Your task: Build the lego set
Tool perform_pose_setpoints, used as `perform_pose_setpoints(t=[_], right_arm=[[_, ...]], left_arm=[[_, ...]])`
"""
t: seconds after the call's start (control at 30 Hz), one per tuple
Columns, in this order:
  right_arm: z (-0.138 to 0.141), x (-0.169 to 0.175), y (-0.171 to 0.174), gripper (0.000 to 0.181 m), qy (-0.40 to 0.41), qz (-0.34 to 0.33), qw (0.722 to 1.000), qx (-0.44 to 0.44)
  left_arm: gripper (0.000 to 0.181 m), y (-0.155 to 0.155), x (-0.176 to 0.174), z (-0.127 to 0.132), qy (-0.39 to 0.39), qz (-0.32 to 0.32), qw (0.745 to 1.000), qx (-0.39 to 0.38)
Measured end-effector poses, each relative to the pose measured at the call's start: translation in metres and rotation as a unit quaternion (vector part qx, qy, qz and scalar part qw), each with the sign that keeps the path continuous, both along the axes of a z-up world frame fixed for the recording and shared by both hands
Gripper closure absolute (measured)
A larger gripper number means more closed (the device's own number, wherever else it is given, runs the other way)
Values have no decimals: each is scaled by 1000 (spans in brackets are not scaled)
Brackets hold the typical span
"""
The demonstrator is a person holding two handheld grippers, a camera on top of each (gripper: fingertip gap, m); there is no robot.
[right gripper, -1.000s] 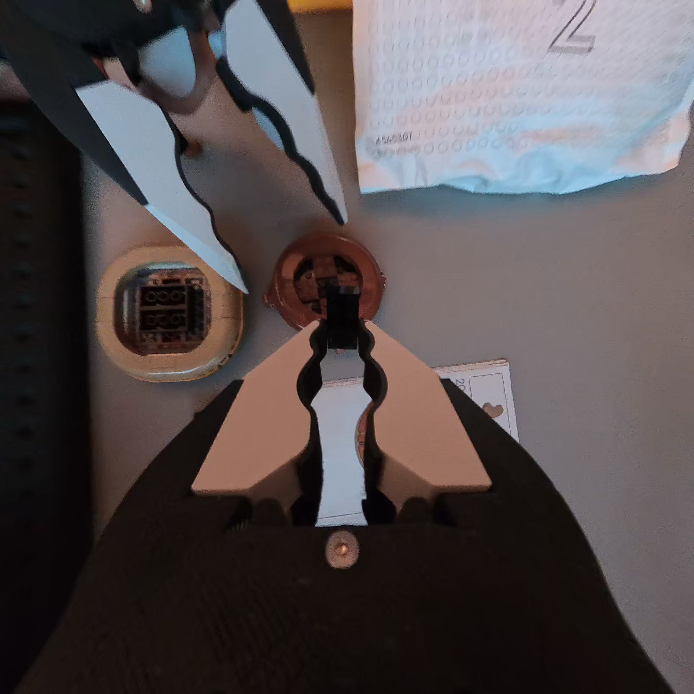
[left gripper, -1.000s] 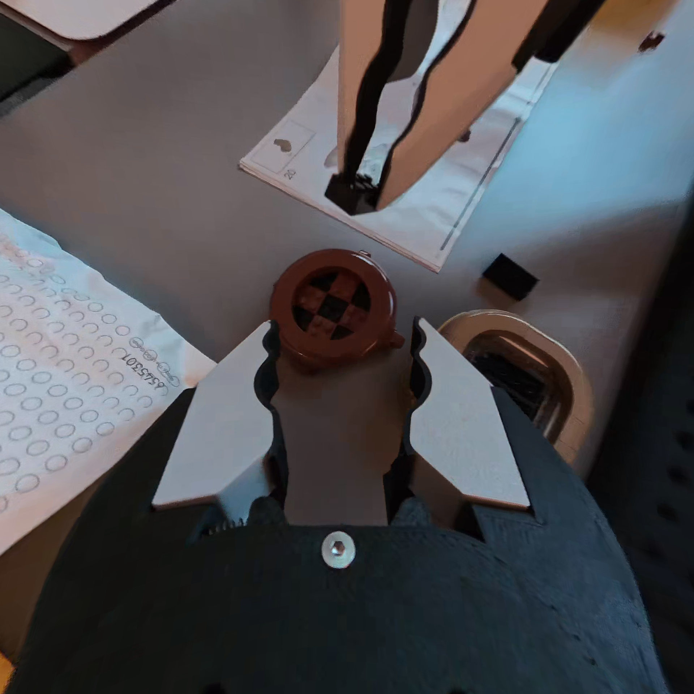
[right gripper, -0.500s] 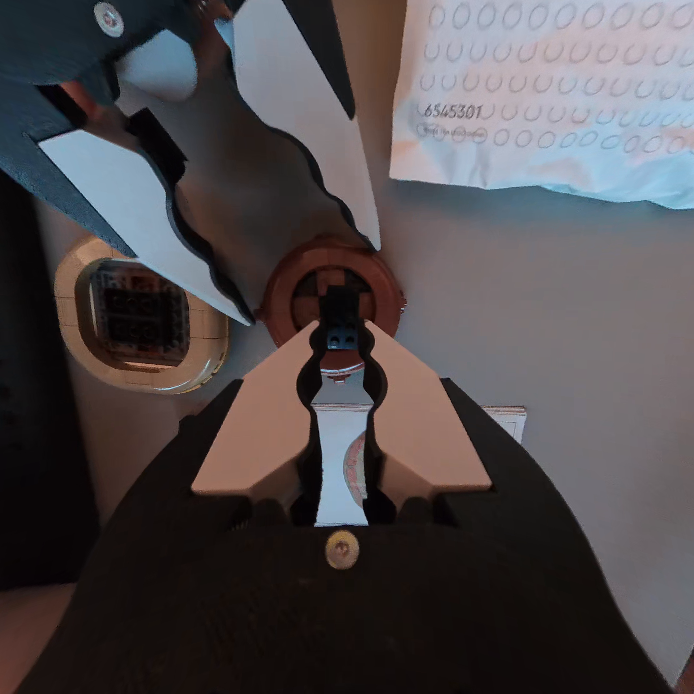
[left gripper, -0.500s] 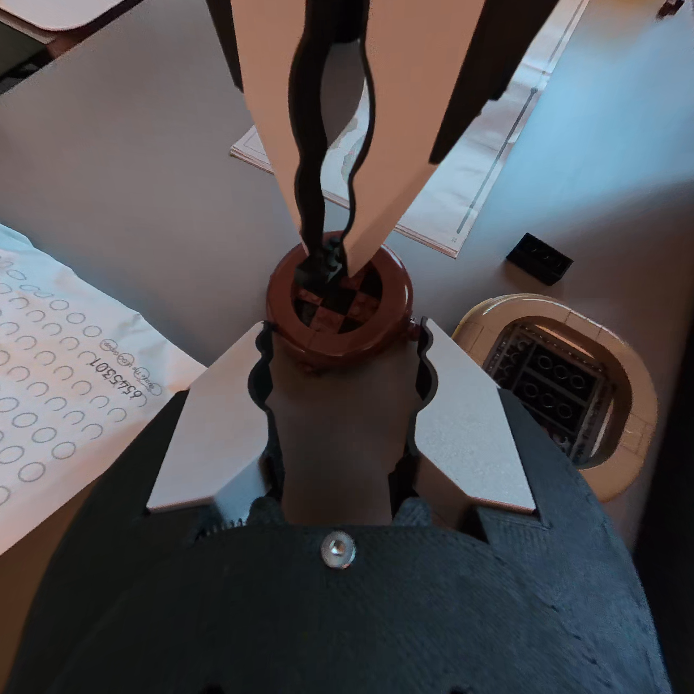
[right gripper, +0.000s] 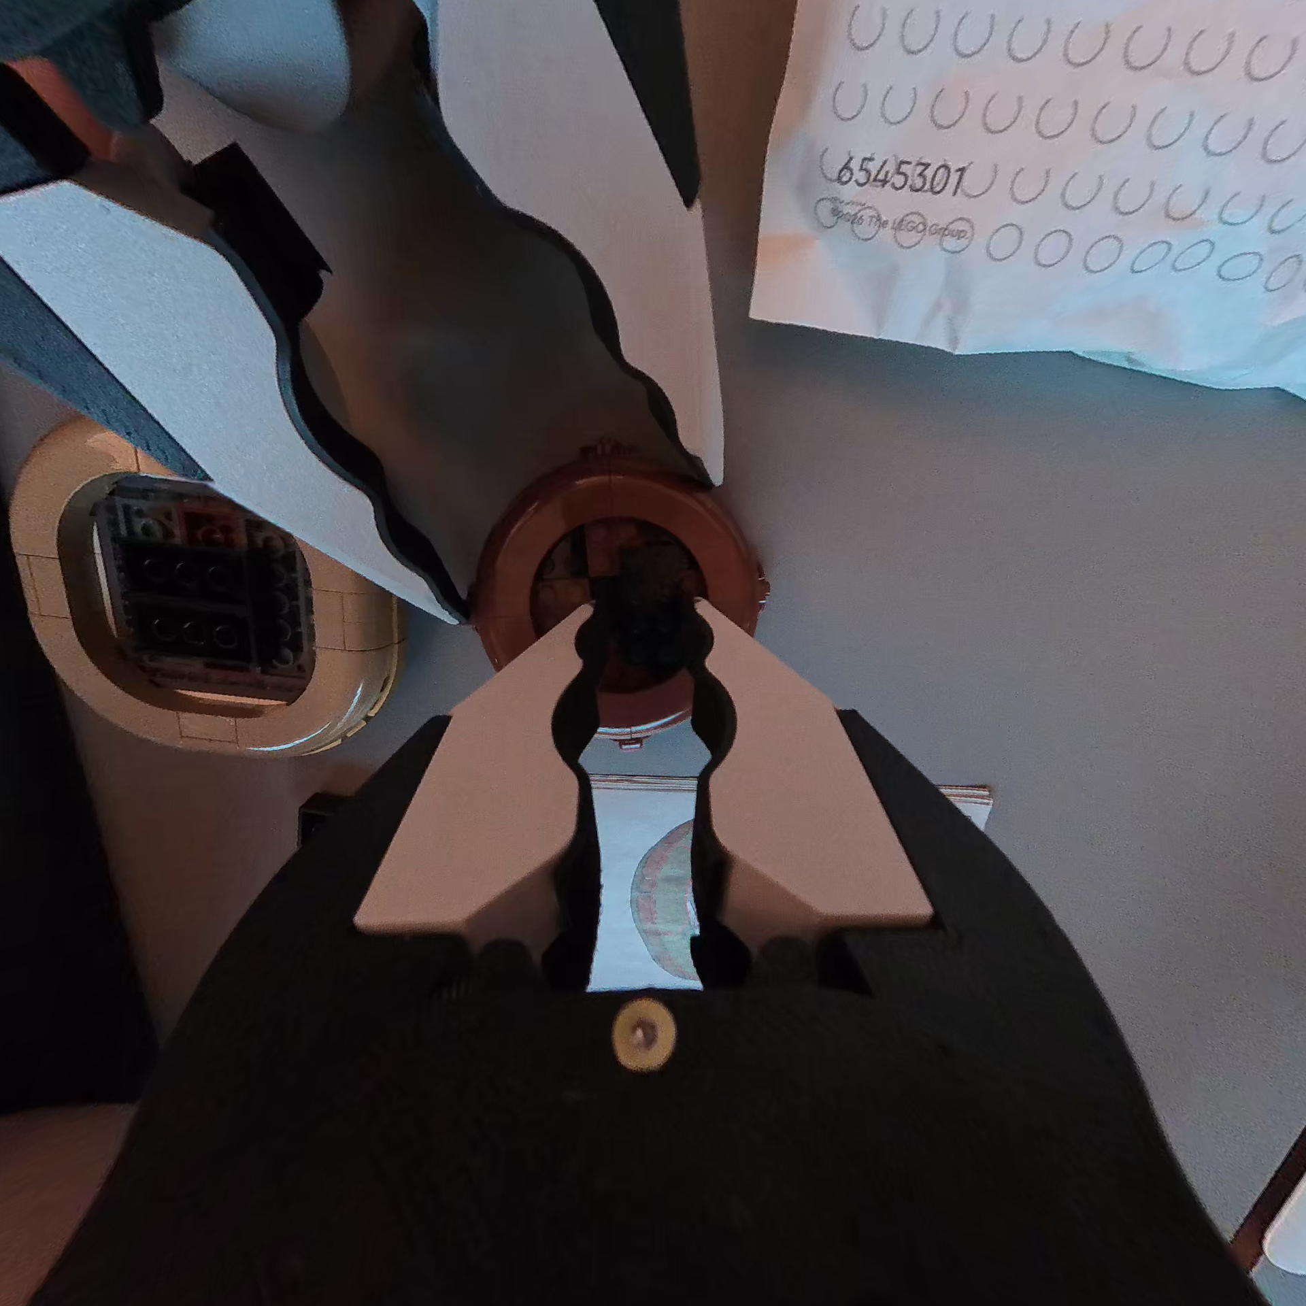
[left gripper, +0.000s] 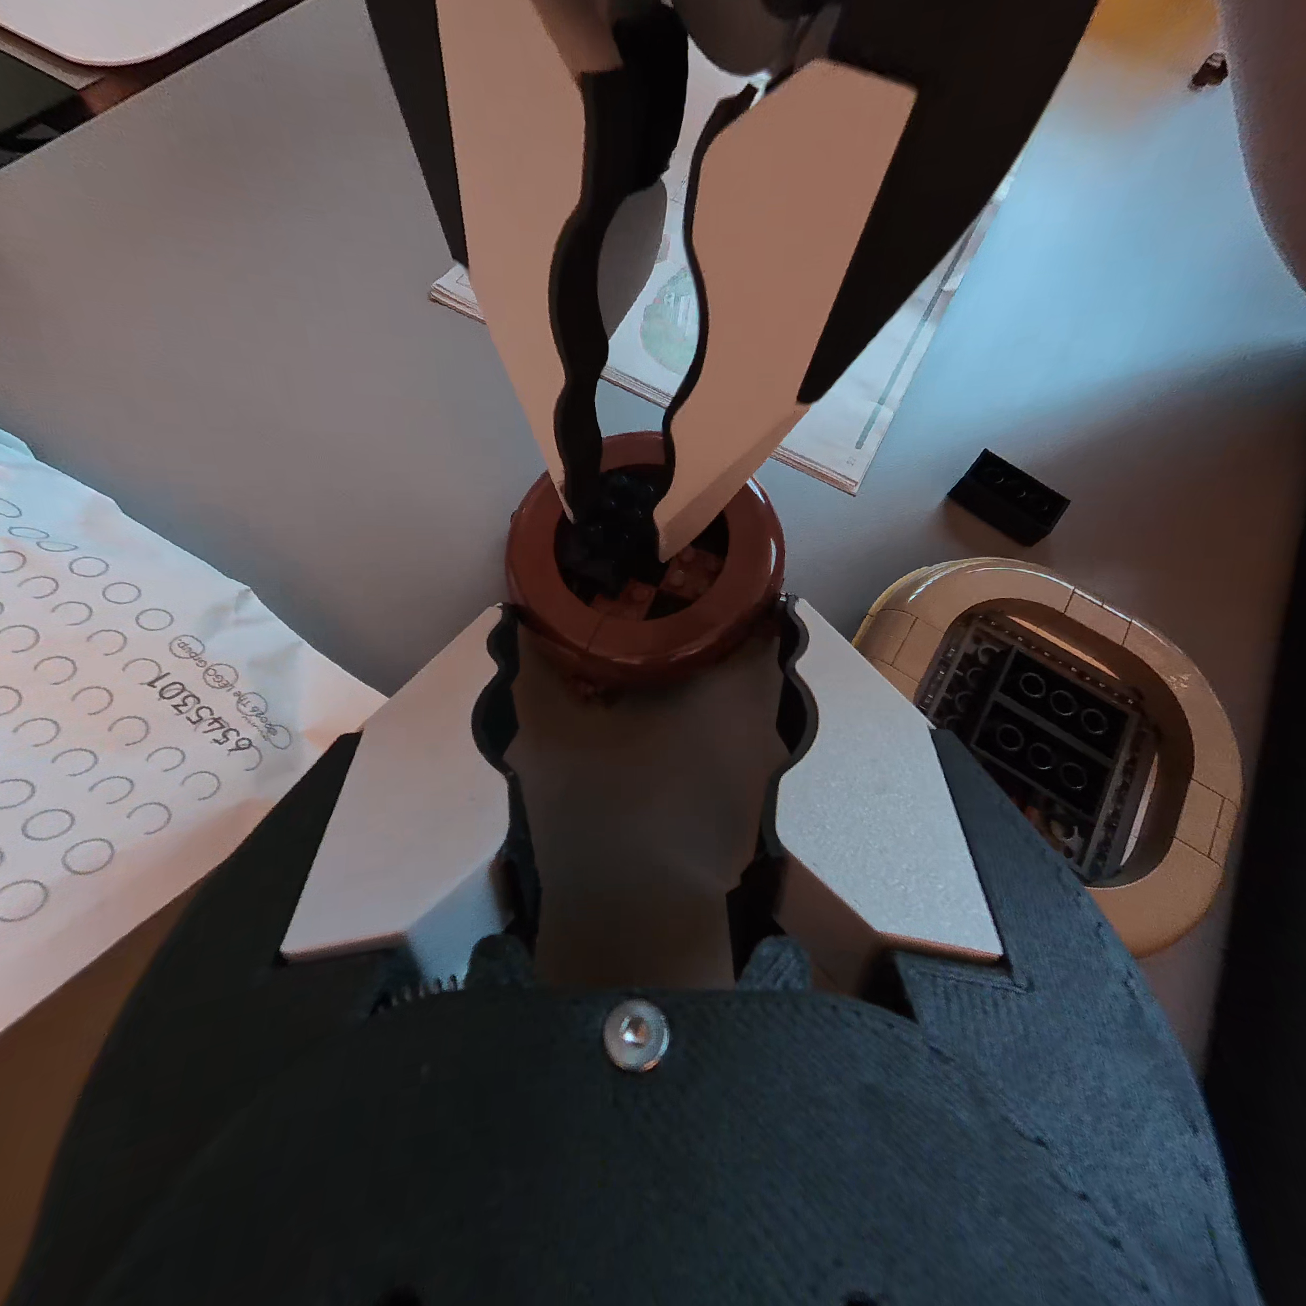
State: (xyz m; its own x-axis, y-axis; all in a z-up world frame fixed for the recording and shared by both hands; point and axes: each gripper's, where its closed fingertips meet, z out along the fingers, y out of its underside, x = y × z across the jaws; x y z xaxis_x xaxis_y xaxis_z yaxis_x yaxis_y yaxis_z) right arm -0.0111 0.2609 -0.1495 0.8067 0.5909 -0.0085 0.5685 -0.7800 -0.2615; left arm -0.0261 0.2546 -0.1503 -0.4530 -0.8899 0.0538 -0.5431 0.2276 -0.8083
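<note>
change: right hand-held gripper [right gripper: 644, 622] now lowering, pinching black brick [right gripper: 646, 601] inside brown ring [left gripper: 537, 586]
left hand-held gripper [left gripper: 644, 622]: spread, bracing ring
meaning: brick seating

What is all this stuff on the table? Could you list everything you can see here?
round brown lego ring assembly: one, brown with a checkered floor, centre of the table, between the left fingers.
small black lego brick: one, black, gripped inside the ring.
loose black lego brick: one, black, right of the booklet.
rounded tan lego frame: one, tan around dark plates, beside the ring.
white paper parts bag: one, white, ring-patterned, left side.
instruction booklet: one, white, behind the ring.
grey table: one, grey.
left gripper: one, white fingers, bracketing the ring.
right gripper: one, closed on the small brick.
</note>
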Motion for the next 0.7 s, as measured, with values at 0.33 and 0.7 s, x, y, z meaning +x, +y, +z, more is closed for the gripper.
perform_pose_setpoints(t=[0.33, 0.7], right_arm=[[11, -2, 3, 155, 46, 3, 998, 35], [6, -4, 5, 167, 61, 8, 998, 35]], left_arm=[[108, -2, -2, 0, 1, -4, 1000, 0], [108, -2, -1, 0, 3, -6, 1000, -5]])
